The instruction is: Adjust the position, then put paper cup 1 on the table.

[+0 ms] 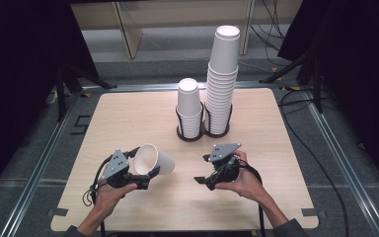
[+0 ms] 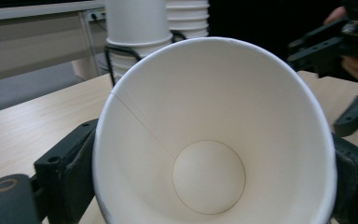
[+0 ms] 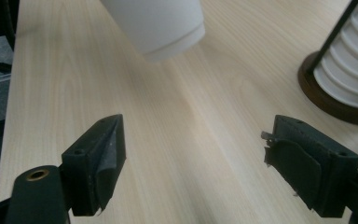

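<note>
Left gripper (image 1: 145, 175): lower left of the high view, jaws clamped on a single white paper cup (image 1: 153, 159), roughly half closed around its wall.
Cup in the grip: lying on its side above the table (image 1: 128, 113), open mouth turned back toward the person's left hand (image 1: 109, 195), base pointing right across the frame.
Left gripper view: we're looking straight down into the cup (image 2: 214, 140), round bottom low in the frame, a black jaw hugging the rim at each side edge.
Right gripper (image 1: 203, 170): lower centre of the high view, jaws spread wide, nothing between them.
Right gripper view: bare wood between the two pads (image 3: 109, 158), the cup's base (image 3: 161, 25) hanging at the top edge, well clear of them.
Gap: cup and right gripper near each other, not touching.
Cup stacks (image 1: 221, 84): upper centre, two stacks in a dark holder (image 1: 190, 134), the right one far taller.
</note>
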`<state>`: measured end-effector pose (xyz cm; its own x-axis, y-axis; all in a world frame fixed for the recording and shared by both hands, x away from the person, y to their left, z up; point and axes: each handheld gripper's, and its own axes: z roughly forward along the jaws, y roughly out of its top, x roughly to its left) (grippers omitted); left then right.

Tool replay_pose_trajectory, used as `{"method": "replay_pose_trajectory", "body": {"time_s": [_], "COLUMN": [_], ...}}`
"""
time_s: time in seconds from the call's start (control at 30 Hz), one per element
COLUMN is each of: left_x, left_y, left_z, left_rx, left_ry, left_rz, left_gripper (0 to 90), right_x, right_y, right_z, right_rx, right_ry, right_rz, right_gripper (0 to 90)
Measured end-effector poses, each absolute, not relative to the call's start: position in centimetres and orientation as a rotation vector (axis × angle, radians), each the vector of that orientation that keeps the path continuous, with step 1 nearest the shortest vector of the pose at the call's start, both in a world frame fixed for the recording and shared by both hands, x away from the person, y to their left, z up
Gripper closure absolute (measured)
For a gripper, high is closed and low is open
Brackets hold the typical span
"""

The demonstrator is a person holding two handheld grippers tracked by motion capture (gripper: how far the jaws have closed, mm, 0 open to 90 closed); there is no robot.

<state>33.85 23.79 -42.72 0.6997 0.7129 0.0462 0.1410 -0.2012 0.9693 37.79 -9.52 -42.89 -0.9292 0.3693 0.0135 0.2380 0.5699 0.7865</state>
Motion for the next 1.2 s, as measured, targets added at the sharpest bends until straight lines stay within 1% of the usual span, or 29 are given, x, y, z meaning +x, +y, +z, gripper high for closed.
{"method": "replay_pose_trajectory", "body": {"time_s": [0.17,0.27,0.5,0.87,0.97,1.1,1.2], "left_x": [34.9,35.5,37.3,41.4,42.4,43.7,44.5], "left_y": [24.5,25.0,25.6,26.9,27.3,27.7,27.9], "left_z": [-42.9,-42.8,-42.8,-42.6,-42.2,-42.0,-41.9], "left_rx": [1.707,1.728,1.749,1.834,1.888,1.913,1.935], "left_ry": [0.745,0.802,0.844,0.910,0.939,0.984,1.009], "left_rz": [0.632,0.659,0.683,0.684,0.673,0.677,0.707], "left_gripper": [8.8,8.8,8.8,8.5,8.5,8.5,8.5], "right_x": [37.6,37.4,37.1,37.0,37.0,37.1,37.1], "right_y": [-10.3,-10.7,-11.6,-12.2,-12.3,-12.5,-12.6], "right_z": [-43.1,-43.2,-43.5,-43.7,-43.8,-43.8,-43.8], "right_rx": [0.548,0.568,0.605,0.632,0.645,0.656,0.647], "right_ry": [2.637,2.634,2.631,2.631,2.630,2.632,2.624], "right_rz": [1.282,1.279,1.240,1.231,1.234,1.240,1.236], "right_gripper": [18.9,18.8,18.9,19.0,19.1,19.1,19.1]}}
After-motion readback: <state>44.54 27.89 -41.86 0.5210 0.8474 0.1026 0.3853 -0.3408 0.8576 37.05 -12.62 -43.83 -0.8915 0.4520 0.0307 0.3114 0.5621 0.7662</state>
